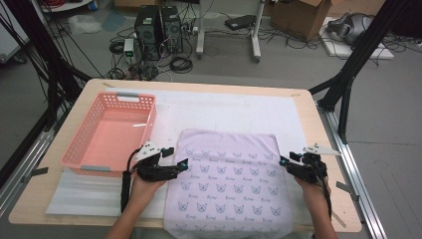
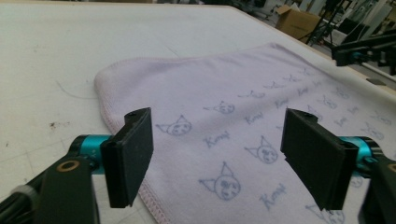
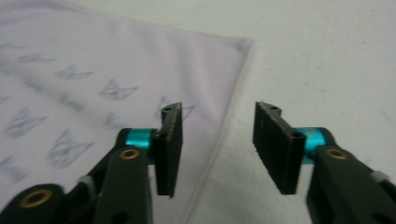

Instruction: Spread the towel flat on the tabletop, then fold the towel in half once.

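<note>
Left gripper (image 2: 217,158) first: jaws spread wide with nothing between them, hovering over the near left hem of the lilac towel (image 2: 243,126), one pad (image 2: 130,156) just over the stitched edge, the other pad above the printed cloth. Right gripper (image 3: 217,144) is the same story, jaws parted about as wide with nothing pinched, straddling the towel's right hem, which runs up between the two pads toward a corner at twelve o'clock.

Pulling back to the high view: the left gripper (image 1: 183,163) sits at the towel's nine o'clock edge and the right gripper (image 1: 283,160) at its three o'clock edge, mirror images, each with a hand behind it. The towel (image 1: 229,184) lies flat and smooth on the white mat (image 1: 239,112), its near end hanging over the table's front edge at six o'clock. The pink basket (image 1: 79,142) waits empty off at ten o'clock from the towel.

So where are we? My read: a fold is being set up and hasn't started. No crease in the cloth, no hem lifted. Still to come: closing on both edges, the fold itself, and likely a trip to that basket.
</note>
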